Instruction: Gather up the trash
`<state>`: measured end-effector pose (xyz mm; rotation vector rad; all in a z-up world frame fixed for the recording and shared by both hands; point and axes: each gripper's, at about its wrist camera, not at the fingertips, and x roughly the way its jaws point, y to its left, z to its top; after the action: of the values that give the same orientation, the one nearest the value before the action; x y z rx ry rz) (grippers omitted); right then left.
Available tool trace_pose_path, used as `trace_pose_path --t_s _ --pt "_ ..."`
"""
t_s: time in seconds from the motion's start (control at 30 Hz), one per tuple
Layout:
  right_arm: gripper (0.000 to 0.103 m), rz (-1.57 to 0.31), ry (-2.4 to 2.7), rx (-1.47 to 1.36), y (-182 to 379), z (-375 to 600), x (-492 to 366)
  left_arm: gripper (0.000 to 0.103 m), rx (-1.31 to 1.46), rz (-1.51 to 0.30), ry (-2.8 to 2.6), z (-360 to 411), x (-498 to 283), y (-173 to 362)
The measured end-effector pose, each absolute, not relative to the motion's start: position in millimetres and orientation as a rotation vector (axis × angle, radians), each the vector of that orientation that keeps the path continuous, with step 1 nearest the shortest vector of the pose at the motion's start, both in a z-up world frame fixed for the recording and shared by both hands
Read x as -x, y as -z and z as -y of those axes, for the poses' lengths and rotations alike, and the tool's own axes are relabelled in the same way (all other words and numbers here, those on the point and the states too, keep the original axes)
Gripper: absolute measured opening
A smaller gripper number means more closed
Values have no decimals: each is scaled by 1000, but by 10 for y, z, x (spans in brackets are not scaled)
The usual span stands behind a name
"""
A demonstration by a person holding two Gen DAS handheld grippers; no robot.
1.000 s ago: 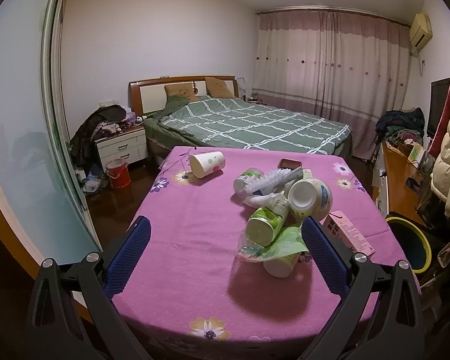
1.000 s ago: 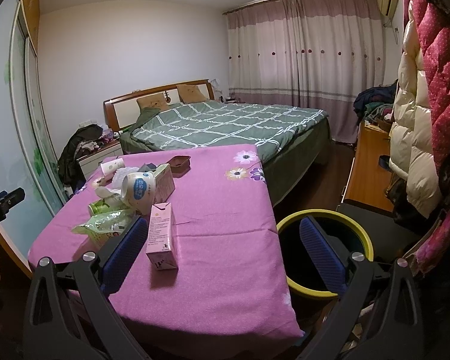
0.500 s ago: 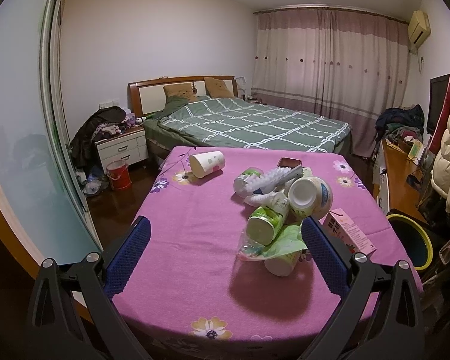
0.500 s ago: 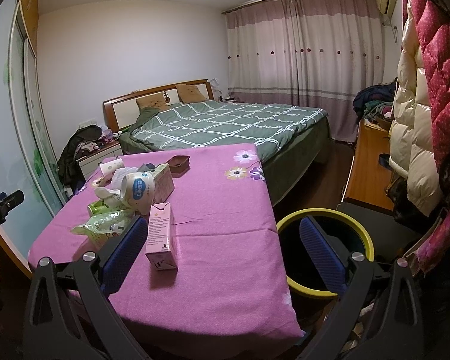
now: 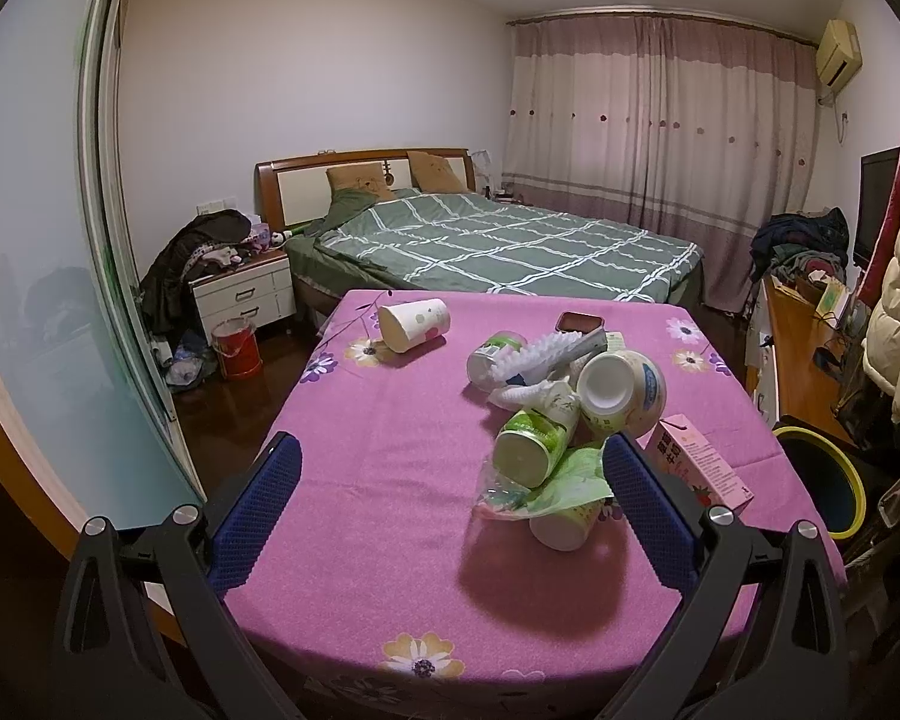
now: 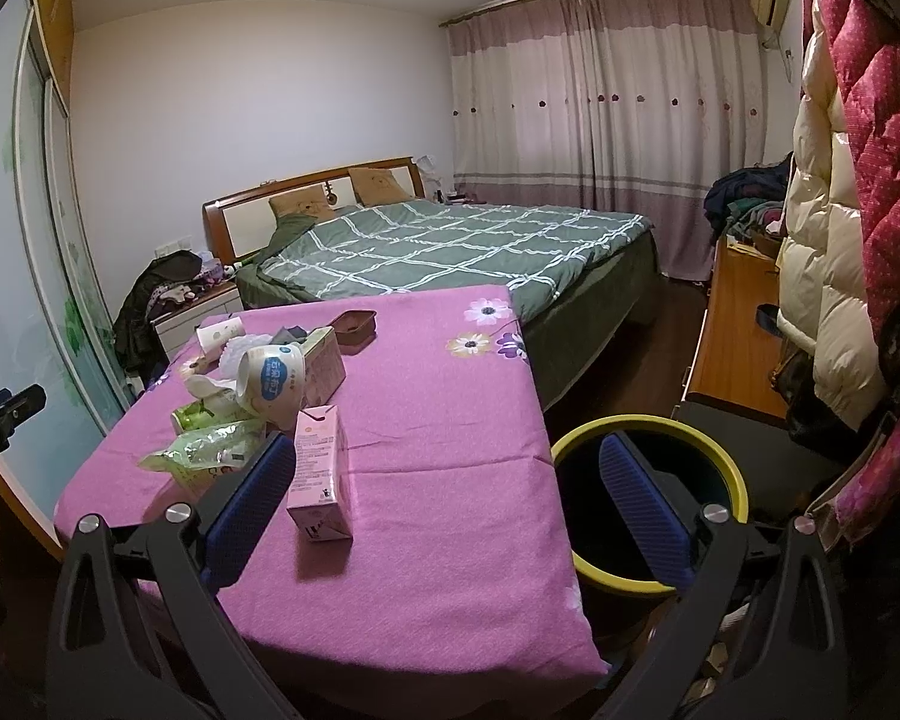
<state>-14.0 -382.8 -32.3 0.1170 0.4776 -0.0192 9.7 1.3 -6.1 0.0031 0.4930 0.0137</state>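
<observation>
Trash lies piled on the pink flowered tablecloth (image 5: 378, 480): a green-labelled cup (image 5: 534, 438) on its side, a green wrapper (image 5: 546, 483), a white and blue bowl (image 5: 621, 390), a white brush (image 5: 546, 354) and a spotted paper cup (image 5: 414, 324) lying apart at the far left. A pink milk carton (image 6: 321, 480) stands upright near the table's right edge. The yellow-rimmed black bin (image 6: 648, 510) stands on the floor beside the table. My left gripper (image 5: 450, 480) hovers open in front of the pile. My right gripper (image 6: 444, 480) is open, its fingers straddling the table corner and the bin.
A green checked bed (image 5: 498, 246) lies beyond the table. A nightstand (image 5: 243, 294) heaped with clothes and a red bucket (image 5: 237, 348) are at the left. A wooden desk (image 6: 732, 324) and hanging padded coats (image 6: 840, 240) line the right side. A glass sliding door (image 5: 60, 300) borders the left.
Both views have barely shifted; the grippers stay open and nothing on the table has moved.
</observation>
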Motion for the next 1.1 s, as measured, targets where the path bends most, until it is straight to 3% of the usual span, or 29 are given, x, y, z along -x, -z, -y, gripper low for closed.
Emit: trace_pose_path --t_s 1.1 --pt "97 -498 14 -107 338 3779 27 99 2 -526 -25 -83 -175 138"
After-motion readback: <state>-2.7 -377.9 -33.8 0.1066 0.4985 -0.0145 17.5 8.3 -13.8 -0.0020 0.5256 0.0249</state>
